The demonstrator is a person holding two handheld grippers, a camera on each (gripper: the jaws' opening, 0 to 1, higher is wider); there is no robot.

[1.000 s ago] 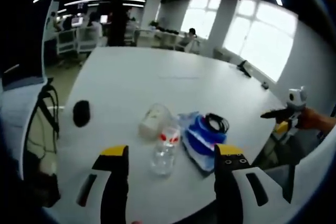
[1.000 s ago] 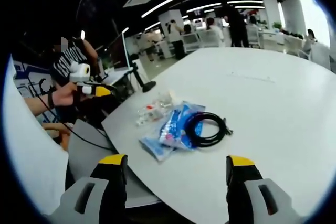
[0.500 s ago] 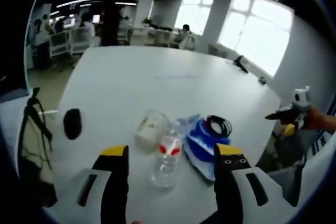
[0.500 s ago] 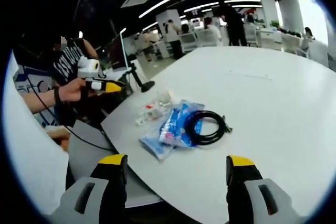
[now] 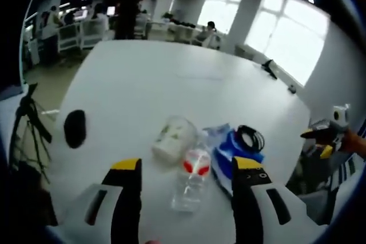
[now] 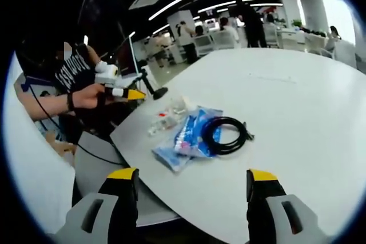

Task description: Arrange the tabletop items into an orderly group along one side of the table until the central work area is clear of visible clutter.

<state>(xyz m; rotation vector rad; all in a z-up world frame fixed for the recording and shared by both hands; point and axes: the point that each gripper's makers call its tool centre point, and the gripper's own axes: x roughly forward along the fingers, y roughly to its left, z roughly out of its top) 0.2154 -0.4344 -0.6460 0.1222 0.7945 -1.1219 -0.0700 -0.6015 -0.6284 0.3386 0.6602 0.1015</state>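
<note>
On the white table lie a clear plastic bottle with a red label, a tipped paper cup, a blue packet and a coiled black cable. My left gripper stands open just short of the bottle, its yellow-tipped jaws either side of it. In the right gripper view the blue packet, the cable and the bottle lie near the table's left edge. My right gripper is open and empty, well short of them. The left gripper shows there, held in a hand.
A black oval object lies on the table to the left. Small dark items sit near the far right edge. The other gripper appears at the right. Desks, chairs and people stand beyond the table. A black stand rises by the table's edge.
The left gripper view has come closer over the table, so bottle and cup appear larger between the jaws. In the right gripper view the hand with the left gripper has reached further right.
</note>
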